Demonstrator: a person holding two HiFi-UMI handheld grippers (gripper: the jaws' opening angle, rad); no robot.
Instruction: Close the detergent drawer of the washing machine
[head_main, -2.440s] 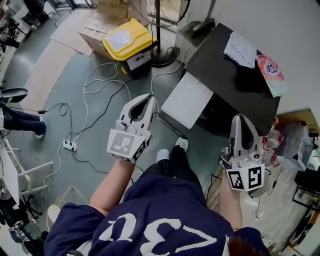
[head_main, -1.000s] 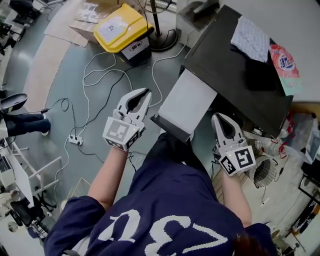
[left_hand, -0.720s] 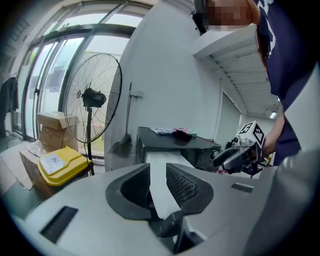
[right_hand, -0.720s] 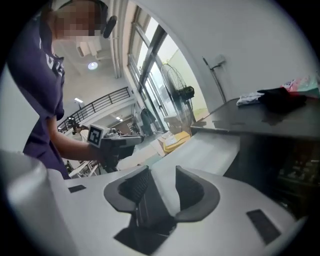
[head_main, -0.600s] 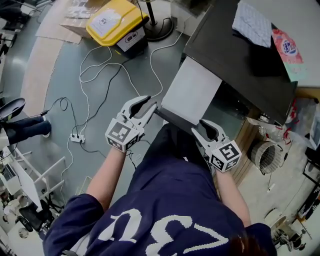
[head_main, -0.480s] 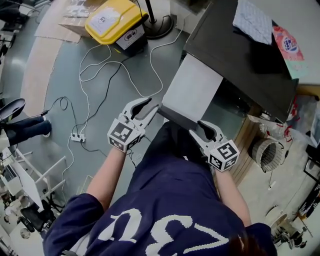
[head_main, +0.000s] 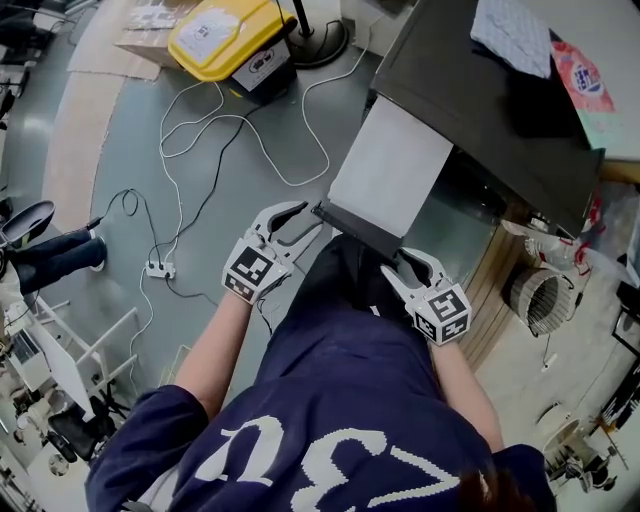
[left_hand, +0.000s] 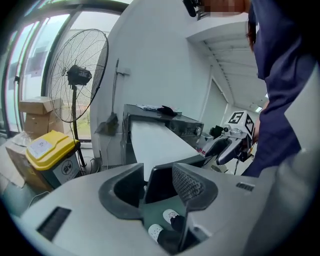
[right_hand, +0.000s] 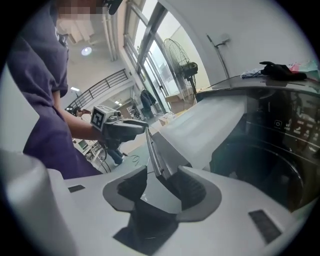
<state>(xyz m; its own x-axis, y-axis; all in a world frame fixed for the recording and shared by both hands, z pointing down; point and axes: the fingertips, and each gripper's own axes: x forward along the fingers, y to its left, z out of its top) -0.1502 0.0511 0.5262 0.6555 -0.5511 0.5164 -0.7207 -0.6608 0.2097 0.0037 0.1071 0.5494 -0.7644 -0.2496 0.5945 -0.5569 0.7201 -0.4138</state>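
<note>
- Big dark washing machine (head_main: 480, 110) at the far right, with a cloth (head_main: 510, 35) lying on top.
- Long white detergent drawer (head_main: 390, 170) pulled a long way out of it, toward the near left. Not closed yet, so it looks like all the pushing is left to do.
- Both arms stretched out and tipped a bit down, one at each end of the drawer's dark front edge (head_main: 360, 230).
- At the left corner of that edge, left gripper (head_main: 303, 220): just been opening, now spread wide, with the corner in the gap and not pinched.
- At the right end, right gripper (head_main: 395, 263): also just been opening, spread wide, with the thin edge in the gap and not squeezed.
- Next, most likely a grab or a push back toward the far right.
</note>
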